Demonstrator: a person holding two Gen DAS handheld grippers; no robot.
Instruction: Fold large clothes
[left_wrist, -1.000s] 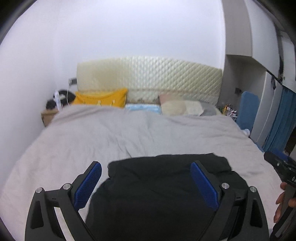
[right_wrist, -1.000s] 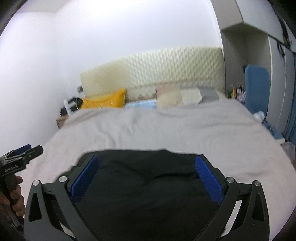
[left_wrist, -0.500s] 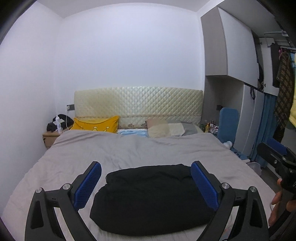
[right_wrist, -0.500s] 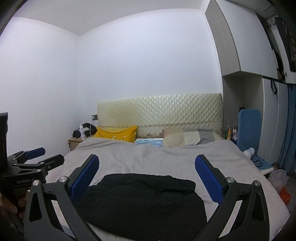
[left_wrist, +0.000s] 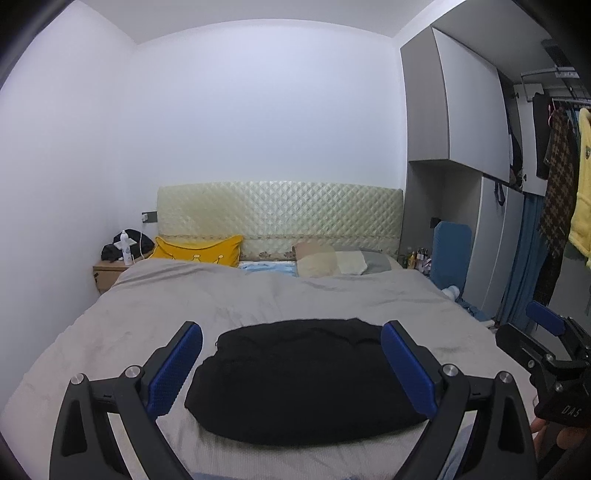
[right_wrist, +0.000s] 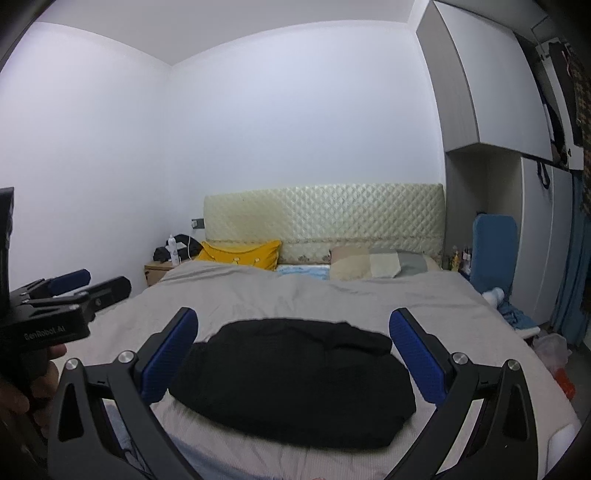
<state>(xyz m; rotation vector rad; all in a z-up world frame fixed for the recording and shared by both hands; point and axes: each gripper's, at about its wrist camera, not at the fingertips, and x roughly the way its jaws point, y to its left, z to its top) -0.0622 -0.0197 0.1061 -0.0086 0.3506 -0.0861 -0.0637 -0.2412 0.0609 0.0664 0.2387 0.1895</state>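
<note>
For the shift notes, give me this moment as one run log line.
black garment: folded bundle on grey bed cover | left gripper: open, empty | right gripper: open, empty | neither touches garment

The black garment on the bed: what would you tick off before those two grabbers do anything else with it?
1. Black fabric garment lies as a compact bundle on the grey bedspread: ok.
2. Left gripper open and holding nothing: ok.
3. Right gripper open and holding nothing: ok.
4. Bundle clear of the yellow cushion and the beige patchwork pillow: ok.
5. Folds underneath neat and even: cannot tell, black hides the layers.
6. Near edge fully on the bed: cannot tell.
</note>
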